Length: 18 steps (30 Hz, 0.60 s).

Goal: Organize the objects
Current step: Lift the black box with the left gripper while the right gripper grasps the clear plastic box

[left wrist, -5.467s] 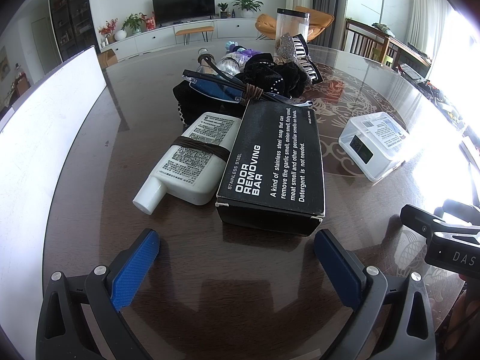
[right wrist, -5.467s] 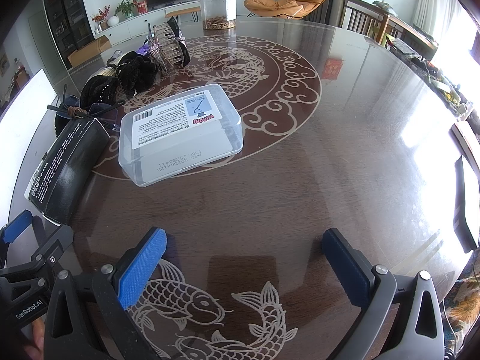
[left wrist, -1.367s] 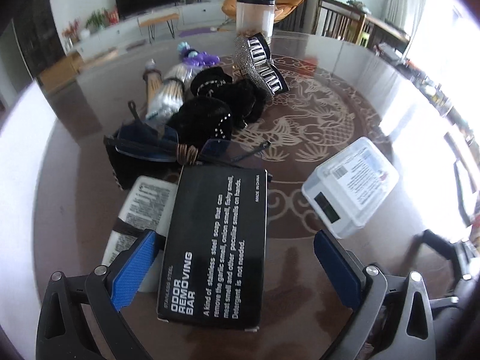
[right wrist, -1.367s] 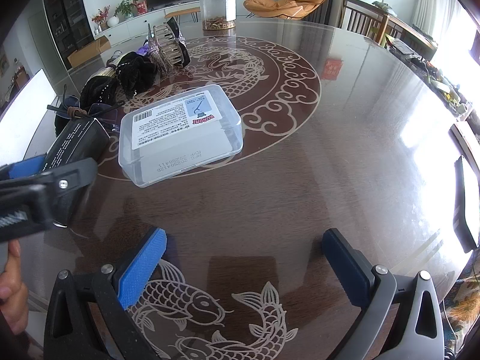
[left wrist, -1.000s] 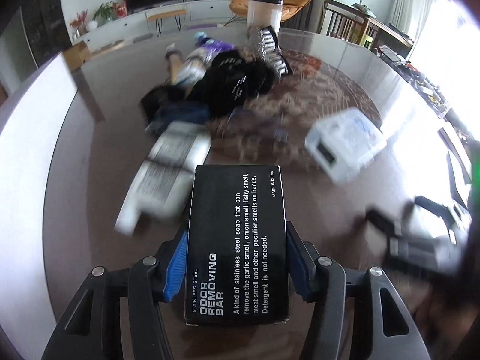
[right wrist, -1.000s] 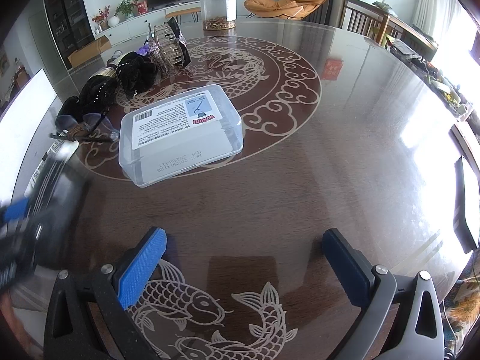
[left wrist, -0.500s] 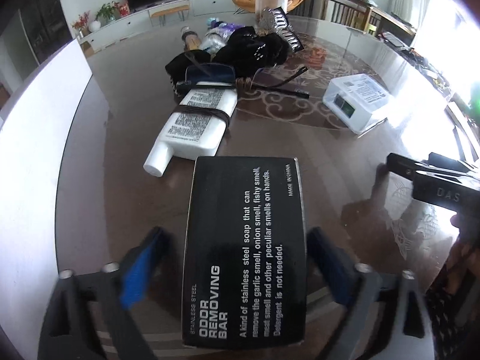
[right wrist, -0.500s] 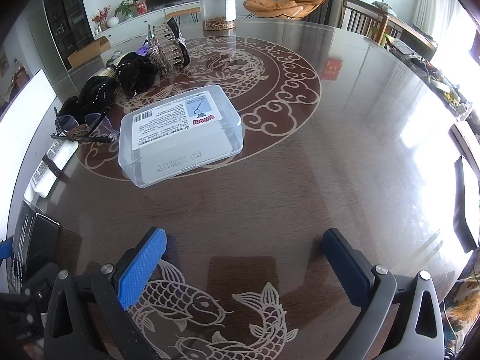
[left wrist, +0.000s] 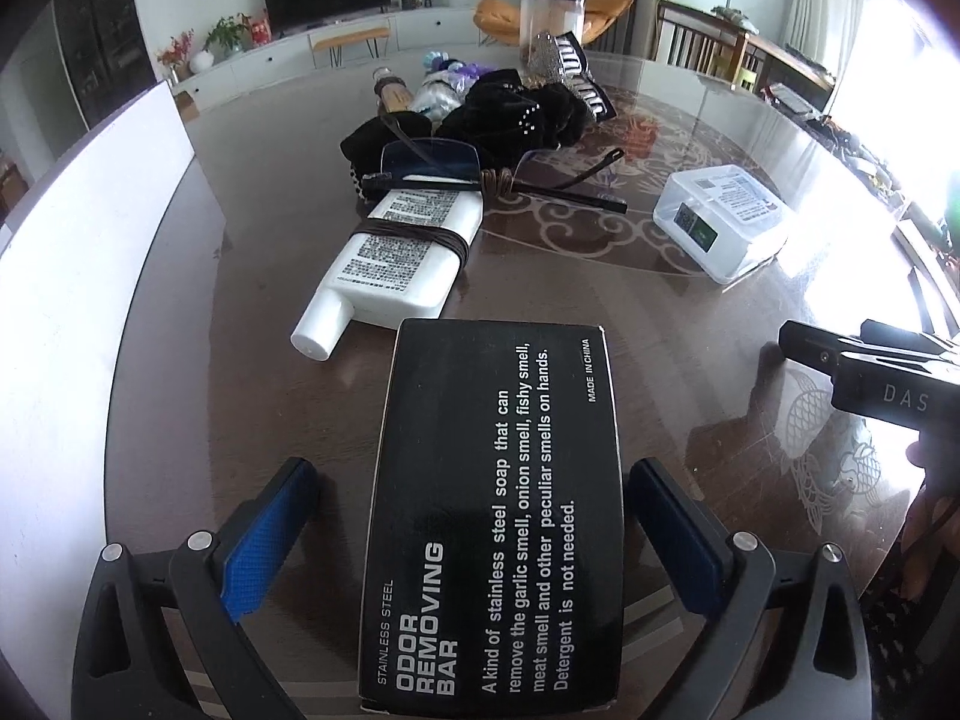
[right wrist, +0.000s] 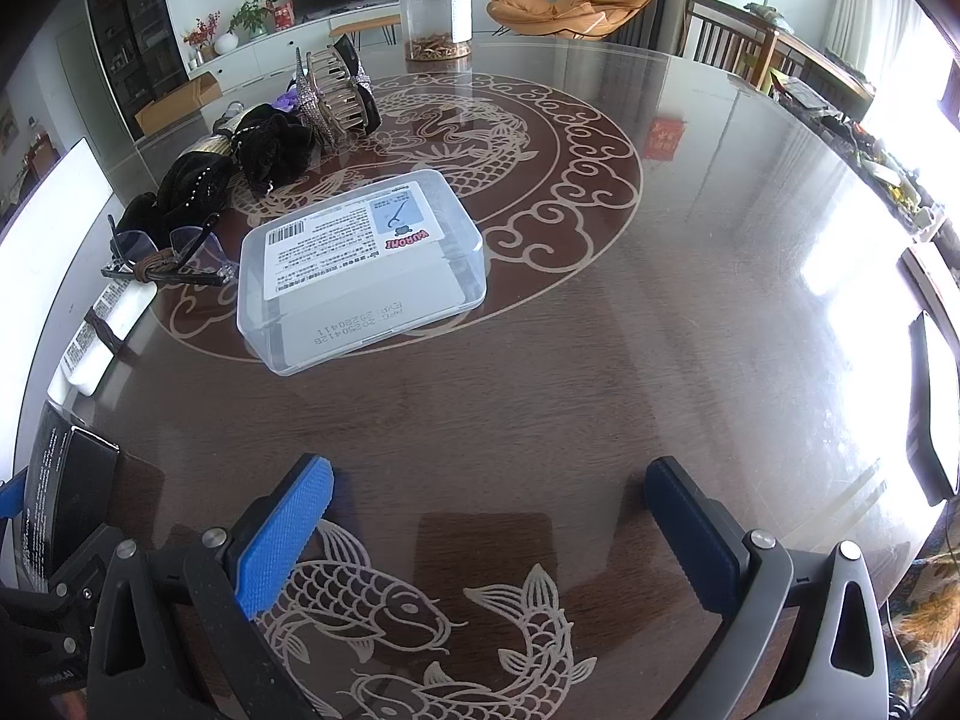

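Observation:
A black box printed "ODOR REMOVING BAR" (left wrist: 498,510) lies flat on the dark table near its front edge, also seen at the far left as the black box (right wrist: 60,480) in the right wrist view. My left gripper (left wrist: 474,510) straddles it, open, with gaps between both blue pads and the box sides. A white bottle (left wrist: 390,258) with a dark band lies just beyond the box. My right gripper (right wrist: 486,516) stands open over the fish inlay with nothing between its fingers. A clear plastic case (right wrist: 360,264) sits ahead of it.
Glasses (left wrist: 480,174), black fabric items (left wrist: 510,114) and hair clips (right wrist: 336,90) are heaped at the table's far left. A clear jar (right wrist: 435,15) stands at the back. A white board (left wrist: 78,300) runs along the left edge. The right gripper's body (left wrist: 870,372) shows at the right.
The left gripper carried the black box back toward the near table edge, set it down in front of the white bottle and opened. The right gripper stayed still.

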{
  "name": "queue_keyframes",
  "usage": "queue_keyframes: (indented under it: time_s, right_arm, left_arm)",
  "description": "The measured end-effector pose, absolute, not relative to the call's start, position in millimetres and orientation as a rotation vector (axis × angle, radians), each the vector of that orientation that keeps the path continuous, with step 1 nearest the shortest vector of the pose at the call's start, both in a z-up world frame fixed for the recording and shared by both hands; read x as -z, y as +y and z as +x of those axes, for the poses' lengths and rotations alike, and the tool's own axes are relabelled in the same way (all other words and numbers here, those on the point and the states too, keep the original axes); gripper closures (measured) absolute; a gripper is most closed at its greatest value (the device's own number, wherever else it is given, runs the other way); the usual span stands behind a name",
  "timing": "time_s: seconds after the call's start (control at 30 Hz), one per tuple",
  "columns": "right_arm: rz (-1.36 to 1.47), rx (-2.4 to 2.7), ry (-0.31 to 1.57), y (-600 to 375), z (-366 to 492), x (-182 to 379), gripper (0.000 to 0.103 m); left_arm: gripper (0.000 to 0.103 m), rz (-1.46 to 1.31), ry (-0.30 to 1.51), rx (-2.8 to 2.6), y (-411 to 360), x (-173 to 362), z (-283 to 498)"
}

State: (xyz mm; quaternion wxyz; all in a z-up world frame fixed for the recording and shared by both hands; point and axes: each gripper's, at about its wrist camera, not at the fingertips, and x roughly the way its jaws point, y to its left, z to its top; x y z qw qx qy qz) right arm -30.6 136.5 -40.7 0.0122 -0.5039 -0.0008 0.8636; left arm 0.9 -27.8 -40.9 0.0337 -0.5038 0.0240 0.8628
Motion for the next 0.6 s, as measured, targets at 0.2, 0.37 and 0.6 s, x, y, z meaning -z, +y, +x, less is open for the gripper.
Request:
queue_keyframes:
  time_s: [0.2, 0.37, 0.6]
  right_arm:
    - [-1.570, -2.692, -0.002, 136, -31, 41, 0.000]
    - [-1.570, -2.691, -0.001, 136, -31, 41, 0.000]
    - [-1.570, -2.691, -0.002, 136, -31, 41, 0.000]
  left_arm:
    - [0.000, -1.593, 0.117, -2.576, -26, 40, -12]
    - [0.000, -1.613, 0.131, -2.550, -25, 40, -16]
    - [0.022, -1.543, 0.146, -2.569, -25, 34, -5]
